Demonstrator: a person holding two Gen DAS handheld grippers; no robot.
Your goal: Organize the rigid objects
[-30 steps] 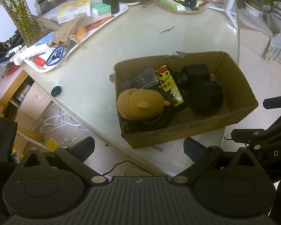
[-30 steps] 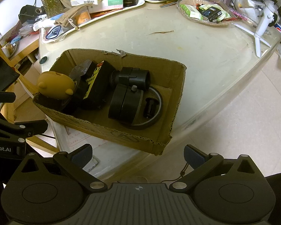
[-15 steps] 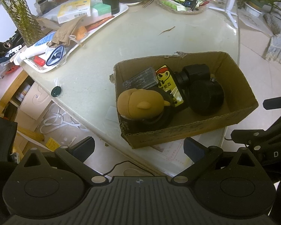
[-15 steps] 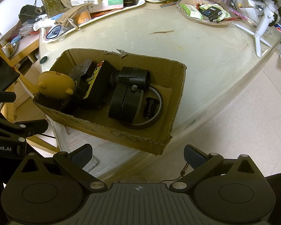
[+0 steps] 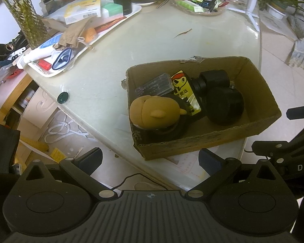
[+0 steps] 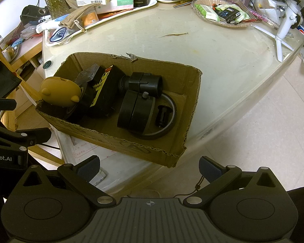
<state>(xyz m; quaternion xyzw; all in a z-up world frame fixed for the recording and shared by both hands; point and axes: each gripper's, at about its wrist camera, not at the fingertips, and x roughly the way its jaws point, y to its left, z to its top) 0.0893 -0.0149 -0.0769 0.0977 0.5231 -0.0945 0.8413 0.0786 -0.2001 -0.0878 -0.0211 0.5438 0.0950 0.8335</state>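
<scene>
A cardboard box (image 5: 210, 141) (image 6: 119, 141) sits at the near edge of the pale table (image 5: 152, 46). In it lie a tan duck-shaped toy (image 5: 152, 111) (image 6: 58, 91), a clear plastic case (image 5: 154, 84), a black-and-yellow carton (image 5: 184, 93) (image 6: 103, 85), a black cylinder (image 5: 212, 79) (image 6: 143, 83), a black round part (image 5: 225, 107) (image 6: 135, 113) and a ring (image 6: 168, 121). My left gripper (image 5: 150, 160) is open and empty, held back from the box's near side. My right gripper (image 6: 150, 166) is open and empty, below the box's near corner.
A white tray (image 5: 79, 32) (image 6: 103, 20) of boxes and small items lies at the far left. A wicker dish (image 5: 198, 4) (image 6: 221, 14) of packets sits at the back. A white tripod (image 6: 283, 32) stands at the right. A green cap (image 5: 62, 97) lies on the table edge.
</scene>
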